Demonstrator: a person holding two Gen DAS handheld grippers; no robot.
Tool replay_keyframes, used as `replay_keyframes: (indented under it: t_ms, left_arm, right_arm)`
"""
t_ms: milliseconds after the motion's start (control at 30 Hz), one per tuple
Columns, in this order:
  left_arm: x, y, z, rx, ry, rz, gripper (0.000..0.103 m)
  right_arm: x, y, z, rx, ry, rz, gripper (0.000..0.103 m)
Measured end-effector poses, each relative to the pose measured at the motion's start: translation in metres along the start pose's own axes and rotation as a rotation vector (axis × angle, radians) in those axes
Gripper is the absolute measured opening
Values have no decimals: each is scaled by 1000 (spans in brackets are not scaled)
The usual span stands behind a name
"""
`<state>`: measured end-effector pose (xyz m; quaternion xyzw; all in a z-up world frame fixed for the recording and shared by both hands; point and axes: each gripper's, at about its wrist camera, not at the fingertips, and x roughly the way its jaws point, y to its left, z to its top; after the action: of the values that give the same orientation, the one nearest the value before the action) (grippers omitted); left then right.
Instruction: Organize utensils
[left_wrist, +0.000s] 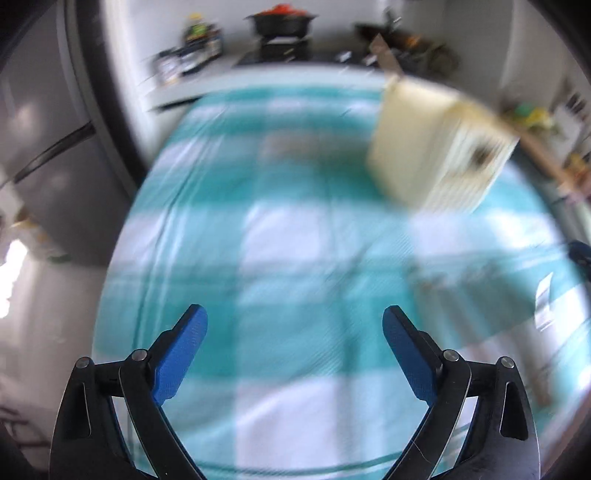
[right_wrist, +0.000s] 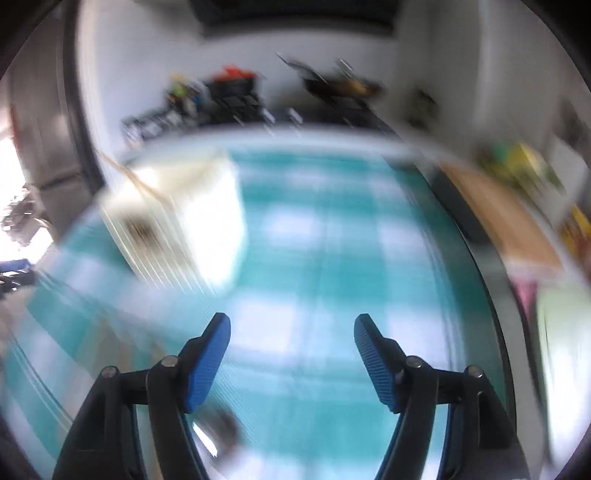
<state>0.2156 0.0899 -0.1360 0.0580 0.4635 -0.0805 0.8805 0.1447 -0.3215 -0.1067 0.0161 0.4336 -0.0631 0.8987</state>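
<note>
Teal-and-white checked cloth (left_wrist: 288, 229) covers the table in both wrist views, and both views are heavily smeared. Beyond the far edge a counter carries a dark pot (left_wrist: 282, 20) with something red in it, plus blurred clutter. A cream holder (left_wrist: 439, 147) stands on the cloth, far and to the right in the left view, far and to the left (right_wrist: 177, 221) in the right view; its pale ribbed side bears a dark mark, and what it contains cannot be made out. The left gripper (left_wrist: 294, 317) has its blue pads spread wide with only cloth between them. The right gripper (right_wrist: 292, 326) is likewise parted, somewhat less, and holds nothing. Near its left finger a dark shape with a bright glint (right_wrist: 218, 428) lies on the cloth, too blurred to identify. An orange-brown surface (right_wrist: 498, 210) lies off the table's right side.
</note>
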Motion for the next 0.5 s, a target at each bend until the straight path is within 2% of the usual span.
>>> replay_keyframes:
  t_ms: [67,100,133,167,233,400,500]
  left_arm:
    - [15,4,-19,-32,15,36,96]
    - [26,4,-29,-58,22,39,96]
    - [31,6,-33,-75,21,39,101]
    - [32,7,-34,-109,-10,35,102]
    - [32,8,-31,-139,-26,58,101]
    - [36,8,-29,-152,-16,55,103]
    - [37,10,-28,-153,-15,54,103]
  right_arm:
    - [19,-20,-36,53,81,-33,71]
    - [26,-26,-47,67,94,-44,71]
    - [31,-29,-56,73,99,-45,71]
    - [29,-30,-59,73,51,-44,73]
    - [30,-29,-60,69,35,-65,73]
    - [39,-32,-55,89,45,-61,84]
    - [38,-29,-55,82,45,-72,85]
